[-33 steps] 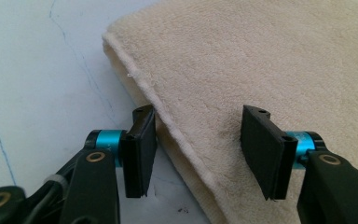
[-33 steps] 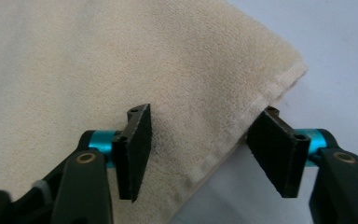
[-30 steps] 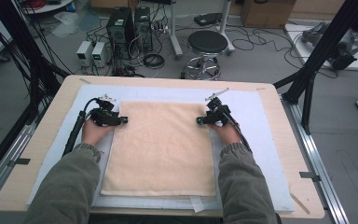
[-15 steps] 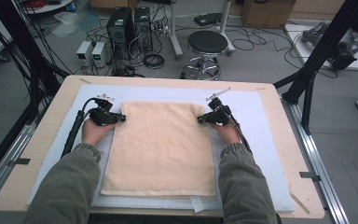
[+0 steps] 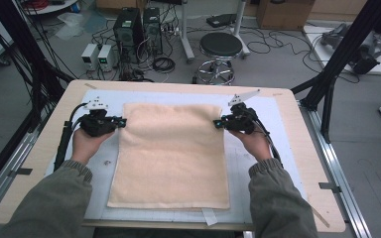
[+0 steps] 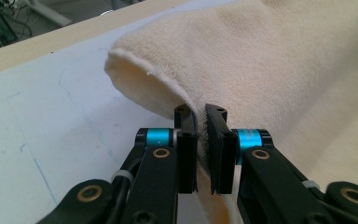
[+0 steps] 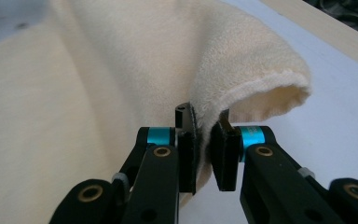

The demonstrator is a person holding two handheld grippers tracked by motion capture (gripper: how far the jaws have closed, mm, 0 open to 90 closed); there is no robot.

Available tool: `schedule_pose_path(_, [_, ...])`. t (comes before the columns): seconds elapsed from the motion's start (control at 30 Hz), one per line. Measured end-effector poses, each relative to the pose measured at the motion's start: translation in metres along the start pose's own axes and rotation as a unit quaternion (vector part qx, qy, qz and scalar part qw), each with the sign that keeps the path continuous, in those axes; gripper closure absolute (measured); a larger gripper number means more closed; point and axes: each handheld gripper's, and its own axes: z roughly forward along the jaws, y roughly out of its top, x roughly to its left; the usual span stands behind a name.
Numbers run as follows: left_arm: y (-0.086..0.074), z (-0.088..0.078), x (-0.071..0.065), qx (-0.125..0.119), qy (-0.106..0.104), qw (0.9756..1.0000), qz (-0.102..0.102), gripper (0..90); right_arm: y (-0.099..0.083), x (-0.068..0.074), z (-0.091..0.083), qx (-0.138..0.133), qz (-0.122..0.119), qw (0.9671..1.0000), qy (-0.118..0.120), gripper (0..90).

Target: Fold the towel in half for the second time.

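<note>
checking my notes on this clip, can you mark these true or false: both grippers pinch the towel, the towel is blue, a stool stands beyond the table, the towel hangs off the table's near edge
1. Both grippers pinch the towel: true; the left gripper and the right gripper are each shut on a side edge.
2. The towel is blue: false; it is cream.
3. A stool stands beyond the table: true.
4. The towel hangs off the near edge: false; it lies on the white mat.

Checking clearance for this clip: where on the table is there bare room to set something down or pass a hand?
Bare white mat runs right of the towel, out to the table's wooden edge. A narrower strip lies left of the towel. A thin band sits beyond its far edge. The far corners are crowded: the left gripper and right gripper each pinch a side.
</note>
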Motion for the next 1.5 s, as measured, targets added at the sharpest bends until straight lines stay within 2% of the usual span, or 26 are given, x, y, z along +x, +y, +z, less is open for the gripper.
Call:
schedule_pose_path(0.03, [-0.005, -0.007, -0.005, -0.006, -0.006, 1.0, 0.002, 82.9, -0.001, 0.008, -0.005, 0.002, -0.011, 0.9999, 0.009, 82.4])
schedule_pose_path(0.13, [-0.025, -0.022, -0.019, 0.001, -0.027, 0.9996, 0.008, 82.6, -0.009, 0.032, -0.011, 0.05, -0.023, 0.9979, 0.033, 82.3])
schedule_pose_path(0.2, [-0.038, -0.027, -0.029, 0.016, -0.036, 0.999, 0.018, 82.6, -0.021, 0.047, -0.01, 0.054, -0.025, 0.9973, 0.042, 82.2])
schedule_pose_path(0.3, [-0.057, -0.033, -0.038, 0.032, -0.054, 0.9979, 0.015, 81.9, -0.042, 0.063, -0.006, 0.071, -0.022, 0.9954, 0.06, 81.8])
schedule_pose_path(0.33, [-0.063, -0.034, -0.04, 0.037, -0.058, 0.9975, 0.013, 81.4, -0.049, 0.065, -0.005, 0.08, -0.014, 0.9945, 0.065, 80.8])
schedule_pose_path(0.37, [-0.069, -0.035, -0.04, 0.042, -0.06, 0.9973, 0.011, 80.9, -0.055, 0.067, -0.004, 0.093, -0.017, 0.9935, 0.063, 80.5])
schedule_pose_path(0.4, [-0.073, -0.037, -0.04, 0.052, -0.061, 0.9968, 0.008, 80.3, -0.061, 0.069, -0.006, 0.084, -0.017, 0.9946, 0.059, 80.2])
schedule_pose_path(0.43, [-0.076, -0.039, -0.039, 0.051, -0.059, 0.9969, 0.006, 80.1, -0.067, 0.067, -0.007, 0.076, -0.002, 0.9948, 0.067, 79.2])
schedule_pose_path(0.47, [-0.079, -0.041, -0.037, 0.054, -0.057, 0.9969, 0.002, 80.1, -0.071, 0.067, -0.009, 0.077, 0.002, 0.9948, 0.066, 77.8])
schedule_pose_path(0.57, [-0.084, -0.048, -0.032, 0.064, -0.038, 0.9972, -0.003, 77.6, -0.078, 0.062, -0.015, 0.065, 0.015, 0.996, 0.06, 71.9])
schedule_pose_path(0.67, [-0.083, -0.054, -0.029, 0.06, -0.033, 0.9977, -0.006, 72.3, -0.079, 0.058, -0.023, 0.048, 0.023, 0.9974, 0.049, 62.4])
schedule_pose_path(0.73, [-0.078, -0.054, -0.029, 0.057, -0.033, 0.9978, -0.002, 67.0, -0.078, 0.055, -0.028, 0.038, 0.026, 0.9984, 0.033, 58.3])
schedule_pose_path(0.8, [-0.07, -0.052, -0.031, 0.053, -0.034, 0.998, 0.008, 62.0, -0.076, 0.053, -0.03, 0.031, 0.028, 0.9989, 0.021, 51.5])
schedule_pose_path(0.83, [-0.066, -0.05, -0.031, 0.049, -0.033, 0.9982, 0.009, 59.5, -0.074, 0.052, -0.03, 0.03, 0.033, 0.9989, 0.015, 49.1])
schedule_pose_path(0.93, [-0.052, -0.044, -0.03, 0.046, -0.032, 0.9983, 0.012, 52.9, -0.068, 0.047, -0.028, 0.023, 0.025, 0.9994, -0.005, 44.0])
schedule_pose_path(1.0, [-0.044, -0.04, -0.029, 0.039, -0.03, 0.9987, 0.012, 50.7, -0.063, 0.043, -0.025, 0.016, 0.029, 0.9994, -0.007, 41.3])
schedule_pose_path(1.13, [-0.032, -0.026, -0.027, 0.034, -0.017, 0.9992, 0.016, 45.5, -0.054, 0.036, -0.013, 0.013, 0.031, 0.9994, -0.002, 38.5])
schedule_pose_path(1.23, [-0.026, -0.014, -0.023, 0.035, -0.022, 0.9991, 0.01, 45.8, -0.047, 0.034, -0.003, 0.009, 0.027, 0.9996, 0.005, 37.6])
schedule_pose_path(1.27, [-0.026, -0.01, -0.02, 0.039, -0.025, 0.9989, 0.004, 46.4, -0.045, 0.033, 0.001, 0.009, 0.024, 0.9996, 0.006, 37.8])
schedule_pose_path(1.33, [-0.025, -0.001, -0.016, 0.062, -0.028, 0.9977, -0.003, 45.5, -0.045, 0.031, 0.009, 0.02, 0.025, 0.9994, 0.01, 37.8])
schedule_pose_path(1.43, [-0.027, 0.008, -0.012, 0.068, -0.028, 0.9971, -0.018, 43.4, -0.048, 0.028, 0.019, 0.04, 0.039, 0.9981, 0.027, 39.1])
schedule_pose_path(1.5, [-0.029, 0.013, -0.01, 0.078, -0.033, 0.9961, -0.024, 42.9, -0.05, 0.027, 0.023, 0.047, 0.044, 0.997, 0.043, 44.7])
